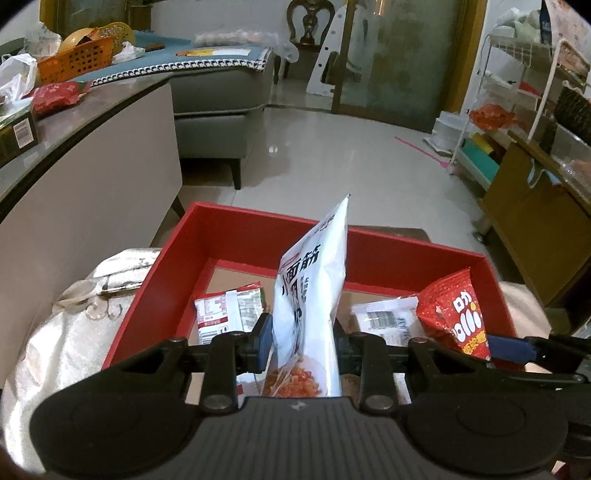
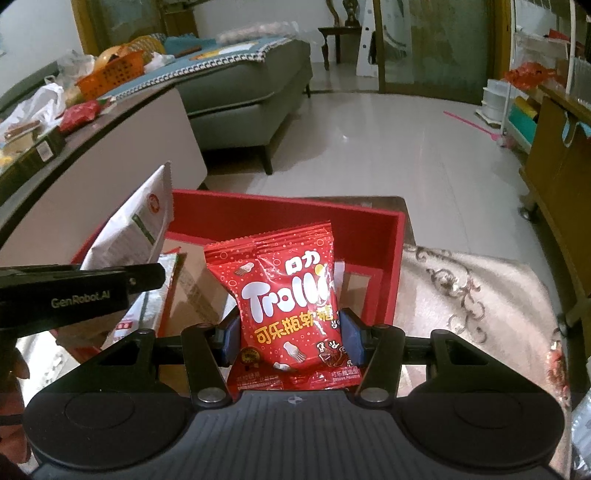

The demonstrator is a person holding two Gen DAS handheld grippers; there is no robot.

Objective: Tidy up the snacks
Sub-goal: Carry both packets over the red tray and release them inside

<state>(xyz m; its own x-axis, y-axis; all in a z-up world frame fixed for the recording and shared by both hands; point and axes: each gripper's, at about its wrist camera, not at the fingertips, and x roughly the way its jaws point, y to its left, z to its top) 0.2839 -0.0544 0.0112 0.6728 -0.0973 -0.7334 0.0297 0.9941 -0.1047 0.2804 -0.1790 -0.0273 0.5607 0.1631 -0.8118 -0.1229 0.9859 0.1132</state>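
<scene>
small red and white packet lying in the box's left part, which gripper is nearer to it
Left. The left gripper, shut on the white bag, is right beside the packet; the right gripper, holding the Trolli bag, is farther right.

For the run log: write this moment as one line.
left gripper: shut on tall white foil snack bag | right gripper: shut on red Trolli gummy packet | both over open red cardboard box, packets inside

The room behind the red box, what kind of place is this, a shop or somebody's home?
Most likely a home living room. A grey sofa with a blue patterned cover stands on a glossy tiled floor, a carved wooden chair sits at the back, and a cluttered wire storage rack lines the side.
</scene>
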